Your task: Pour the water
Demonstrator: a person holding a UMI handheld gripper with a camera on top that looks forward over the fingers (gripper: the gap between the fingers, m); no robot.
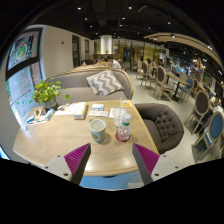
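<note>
A pale green cup [97,127] stands on the light wooden table [60,140], well beyond my fingers. To its right stands a clear bottle with a pink lower part [123,128]. My gripper [112,160] hangs above the near table edge, its two fingers with magenta pads [77,155] spread wide apart and nothing between them. Both vessels rest on the table on their own, far ahead of the fingertips.
A potted plant [46,93] and papers or a book [97,108] lie at the table's far side. A grey sofa with a patterned cushion [103,82] stands behind, a dark armchair [165,122] to the right. More chairs and tables fill the café beyond.
</note>
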